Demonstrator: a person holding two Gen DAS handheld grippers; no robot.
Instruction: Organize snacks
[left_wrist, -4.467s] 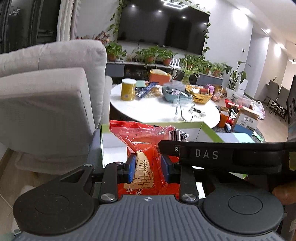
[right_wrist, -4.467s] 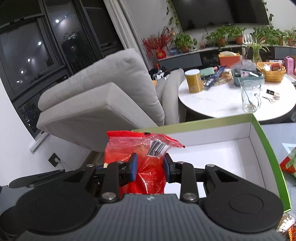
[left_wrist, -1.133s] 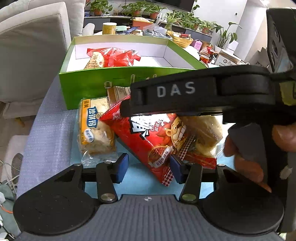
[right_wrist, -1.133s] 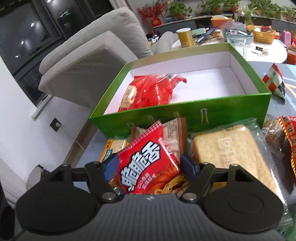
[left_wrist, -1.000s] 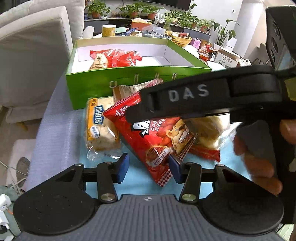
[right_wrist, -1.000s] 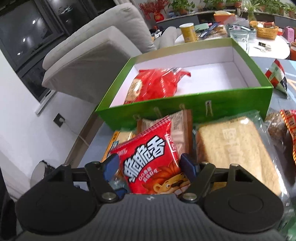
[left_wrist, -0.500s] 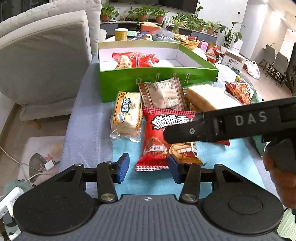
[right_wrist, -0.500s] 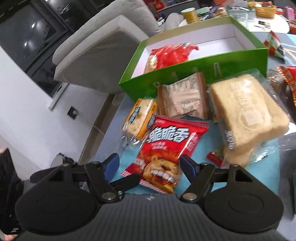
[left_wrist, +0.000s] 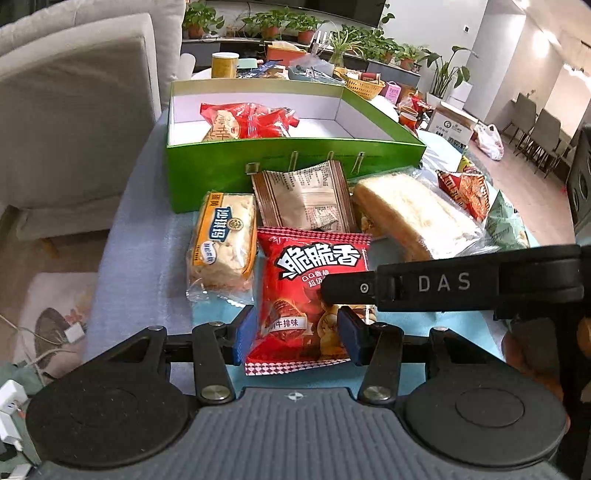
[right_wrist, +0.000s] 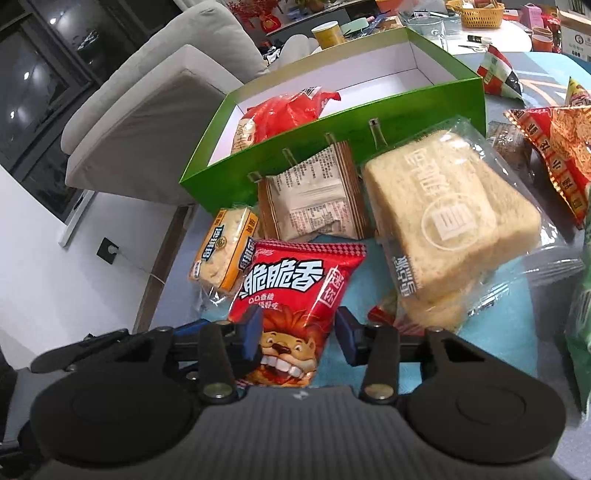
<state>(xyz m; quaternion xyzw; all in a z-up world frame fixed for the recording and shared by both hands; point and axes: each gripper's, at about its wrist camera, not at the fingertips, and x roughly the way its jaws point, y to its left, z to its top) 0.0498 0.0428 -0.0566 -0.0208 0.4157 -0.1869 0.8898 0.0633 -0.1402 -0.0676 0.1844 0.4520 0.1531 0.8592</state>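
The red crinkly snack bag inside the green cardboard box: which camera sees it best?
The left wrist view: it looks over the green cardboard box's front wall, showing nearly the whole red crinkly snack bag. In the right wrist view the front wall hides the bag's lower part.

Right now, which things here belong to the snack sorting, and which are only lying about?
Belongs to the job:
- green box, one red bag already inside
- red chip packet, between the closing right gripper
- yellow cake pack
- brown packet
- bread bag

Just lying about:
- yellow can
- wicker basket
- potted plants
- grey armchair
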